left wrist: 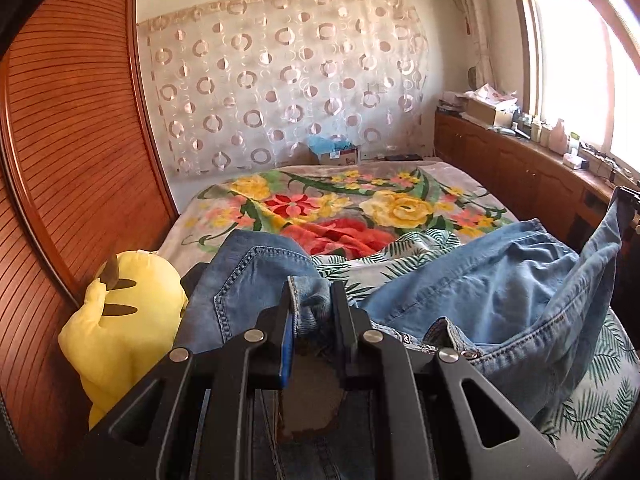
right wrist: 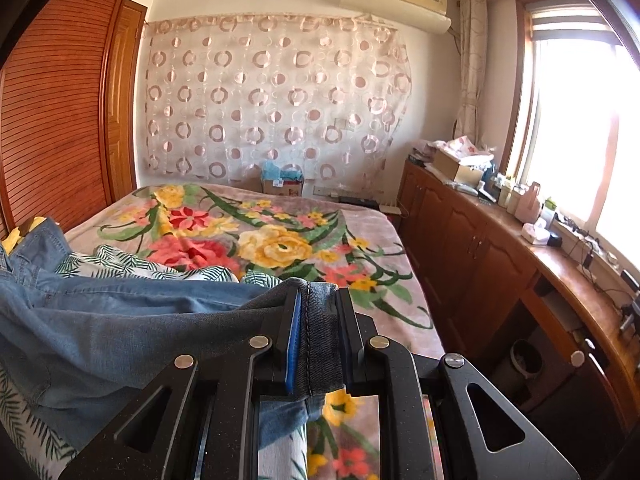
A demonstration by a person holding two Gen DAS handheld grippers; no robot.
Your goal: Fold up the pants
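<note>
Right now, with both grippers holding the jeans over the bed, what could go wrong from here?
1. The left gripper pinches only a small bunch of the jeans at a hem; it could slip out under tension.
2. The denim sags in loose folds between the left and right gripper, so a fold laid now may come out creased.
3. The yellow plush toy sits close beside the cloth and could be snagged.

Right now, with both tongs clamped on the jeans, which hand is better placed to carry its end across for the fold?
Probably the right. The right tongs pinch a flat hemmed edge of the jeans; the left tongs grip bunched denim beside the yellow plush toy.
</note>
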